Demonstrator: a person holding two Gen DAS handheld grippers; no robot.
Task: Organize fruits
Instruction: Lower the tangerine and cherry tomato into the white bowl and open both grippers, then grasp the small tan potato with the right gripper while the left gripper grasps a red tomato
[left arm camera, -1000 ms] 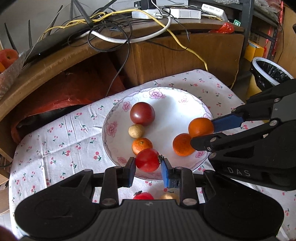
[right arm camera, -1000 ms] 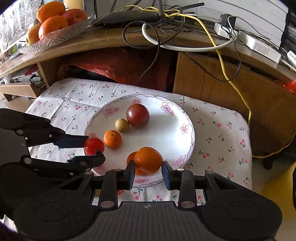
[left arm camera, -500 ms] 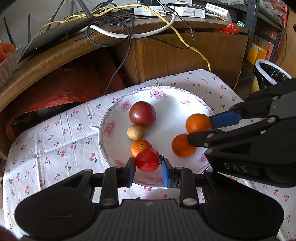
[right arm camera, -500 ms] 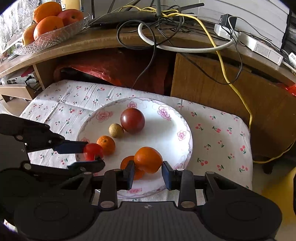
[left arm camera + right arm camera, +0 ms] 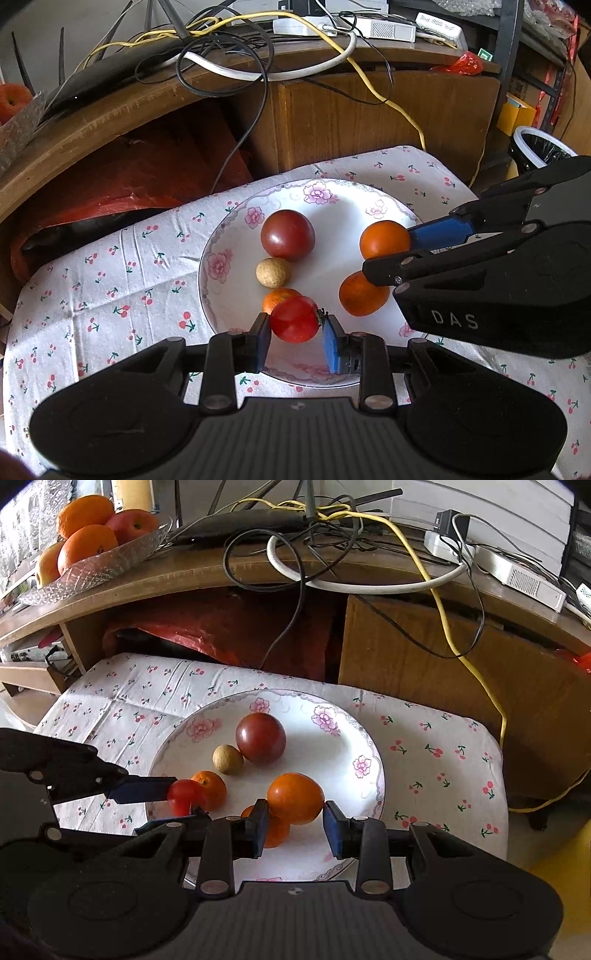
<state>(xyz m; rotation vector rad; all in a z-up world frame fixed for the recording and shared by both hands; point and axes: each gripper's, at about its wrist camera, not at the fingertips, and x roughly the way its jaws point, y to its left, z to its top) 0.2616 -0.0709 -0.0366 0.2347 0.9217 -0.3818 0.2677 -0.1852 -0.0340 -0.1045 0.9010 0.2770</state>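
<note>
The plate (image 5: 373, 771) on the cherry-print cloth (image 5: 443, 753) is the landmark here, and most of the fruit already lies on it: a dark tomato (image 5: 260, 738) toward its far side, a small tan fruit (image 5: 228, 759) just beside that on the left, a small mandarin (image 5: 209, 788) nearer the near-left rim, and an orange (image 5: 360, 295) on the near-right part. The left gripper (image 5: 295, 334) pinches a red tomato (image 5: 294, 319) between its blue pads over the plate's near-left rim, right against the mandarin; whether the tomato touches the plate I cannot tell. The right gripper (image 5: 293, 821) has a second, larger orange (image 5: 295, 797) between its fingers above the near part of the plate, in front of the orange lying there; the left finger meets the fruit, but the right pad shows a sliver of gap, so I cannot tell whether the grip is firm or loosening. As a judgement, the gathering looks nearly done: four pieces sit on the plate and the last two visible ones are at the point of being set down. What seems left is to let go of both and draw the grippers away without nudging the round fruit. No other loose fruit shows on the cloth, though the grippers hide its near edge.
</note>
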